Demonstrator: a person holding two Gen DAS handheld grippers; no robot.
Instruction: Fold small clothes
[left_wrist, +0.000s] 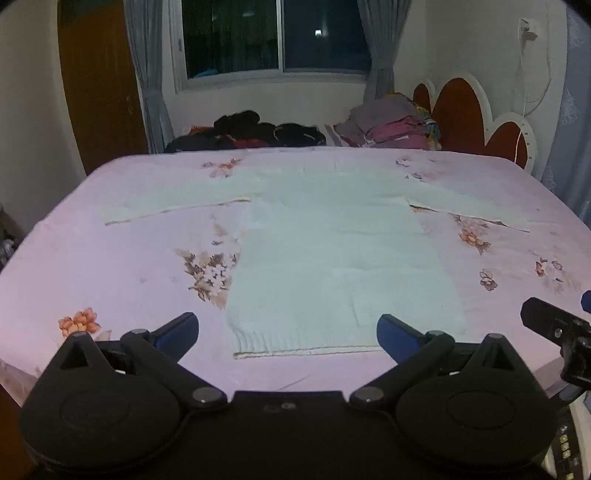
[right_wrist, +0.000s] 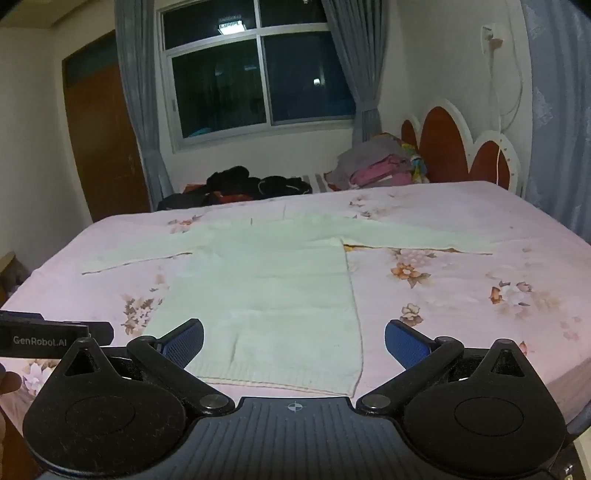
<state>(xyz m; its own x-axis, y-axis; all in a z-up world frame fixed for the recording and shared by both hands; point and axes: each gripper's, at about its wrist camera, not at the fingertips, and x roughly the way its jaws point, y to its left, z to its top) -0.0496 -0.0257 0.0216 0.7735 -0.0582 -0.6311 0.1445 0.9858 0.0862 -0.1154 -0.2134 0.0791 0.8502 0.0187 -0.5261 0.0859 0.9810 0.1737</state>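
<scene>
While both grippers hover at the near edge of the bed (left_wrist: 110, 266), the sweater (left_wrist: 332, 266) lies flat across the middle of the frame, sleeves spread left and right. Left gripper (left_wrist: 288, 334): jaws spread wide, gripping nothing, the hem between and just beyond the tips. Right gripper (right_wrist: 294, 341): jaws released too, the sweater's lower right corner lying between them, untouched.

A home bedroom at night.
We see a bed (left_wrist: 129, 266) under a pink floral sheet, a scalloped red-and-white headboard (left_wrist: 461, 110), a dark window (right_wrist: 258, 74) with grey curtains (right_wrist: 136, 92), a wooden door (right_wrist: 103, 140), and piles of clothes (left_wrist: 388, 125).
</scene>
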